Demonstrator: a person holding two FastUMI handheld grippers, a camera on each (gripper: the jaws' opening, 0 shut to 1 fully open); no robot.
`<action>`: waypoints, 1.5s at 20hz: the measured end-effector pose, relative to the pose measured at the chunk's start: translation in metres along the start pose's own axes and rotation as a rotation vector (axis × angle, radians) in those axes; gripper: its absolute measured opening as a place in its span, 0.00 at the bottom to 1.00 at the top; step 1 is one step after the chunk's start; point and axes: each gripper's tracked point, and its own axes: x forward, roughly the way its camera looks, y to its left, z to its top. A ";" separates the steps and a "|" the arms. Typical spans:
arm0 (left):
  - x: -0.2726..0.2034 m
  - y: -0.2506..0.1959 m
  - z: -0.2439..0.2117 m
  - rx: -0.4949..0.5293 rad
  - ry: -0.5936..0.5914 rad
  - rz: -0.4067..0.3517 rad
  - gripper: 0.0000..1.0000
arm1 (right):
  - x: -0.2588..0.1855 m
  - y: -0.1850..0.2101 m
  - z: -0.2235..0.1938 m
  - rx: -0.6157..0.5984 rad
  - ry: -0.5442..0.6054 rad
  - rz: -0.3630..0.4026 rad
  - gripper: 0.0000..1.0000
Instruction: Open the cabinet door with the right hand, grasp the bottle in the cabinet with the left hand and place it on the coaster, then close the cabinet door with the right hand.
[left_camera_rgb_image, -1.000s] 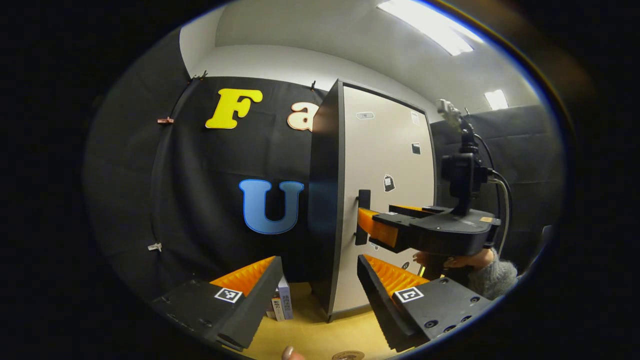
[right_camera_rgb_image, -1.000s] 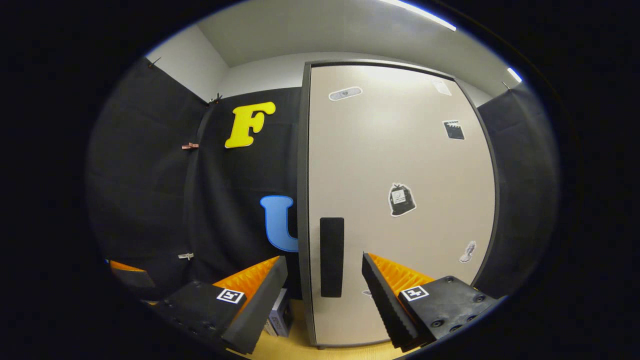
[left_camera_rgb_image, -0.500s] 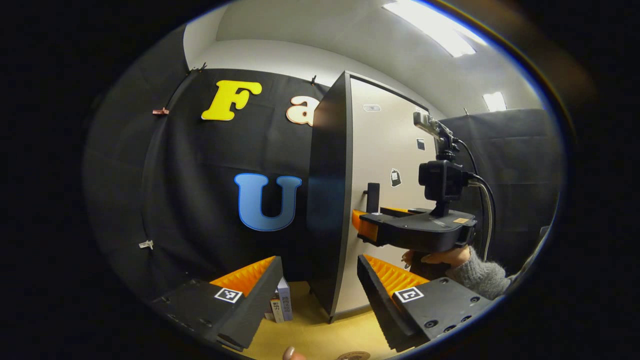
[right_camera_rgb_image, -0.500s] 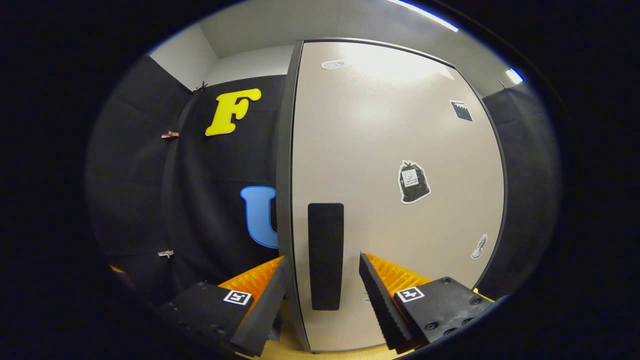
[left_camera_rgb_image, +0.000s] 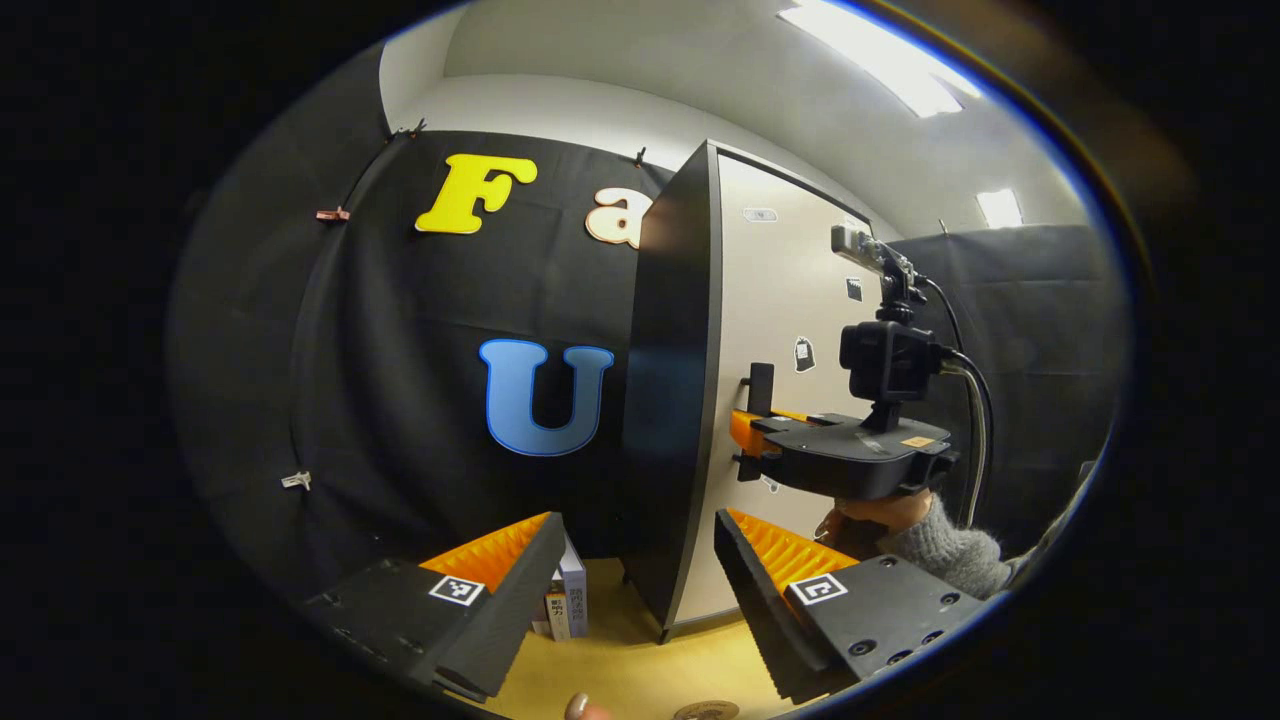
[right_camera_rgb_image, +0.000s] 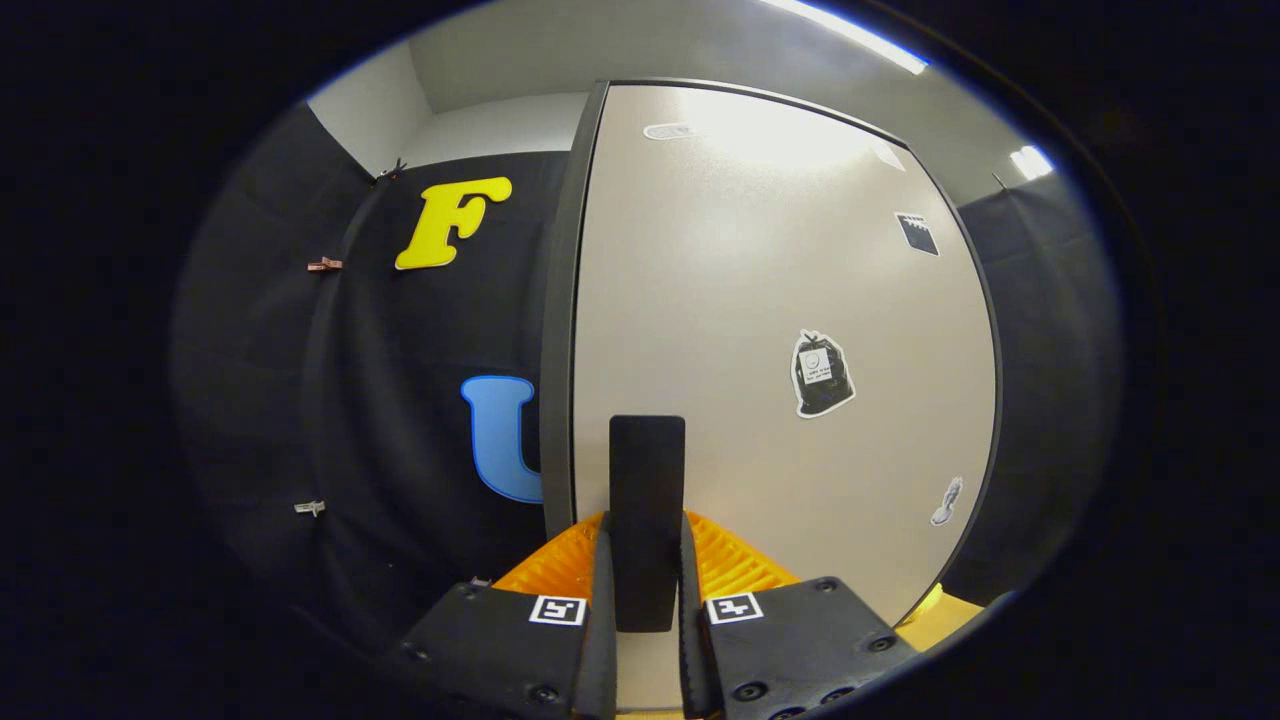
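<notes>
The right gripper pinches the black handle of the closed cabinet door, one finger pressed against each side of the bar. The handle stands upright, its long axis vertical, and it sits near the door's left edge as the right gripper view shows it, directly ahead of the fingers. Judged from that grip, the door is ready to be pulled open, and the swing would turn about the far, right-hand edge, though no hinge can be made out.

Seen from the left gripper view, the same right gripper meets the handle side-on, held by a hand in a grey sleeve. The left gripper waits lower down and well apart from the door, its fingers spread wide with nothing between them, so the right hand is the nearer one.

The bottle is presumably behind the door; it cannot be seen. A round coaster lies on the yellow tabletop at the view's lower edge.

Count: one cabinet, one door, one handle, two grippers, one coaster, four stickers on the door, a few small boxes beside the cabinet
</notes>
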 end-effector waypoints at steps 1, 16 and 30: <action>-0.002 0.000 0.000 0.000 -0.002 0.005 0.95 | 0.001 0.001 0.000 0.000 0.006 0.005 0.21; -0.028 -0.047 0.021 -0.023 -0.039 -0.090 0.95 | -0.116 -0.036 0.014 0.012 0.039 0.062 0.21; -0.004 -0.143 0.013 -0.027 -0.028 -0.359 0.95 | -0.197 -0.125 0.022 0.011 0.041 -0.052 0.15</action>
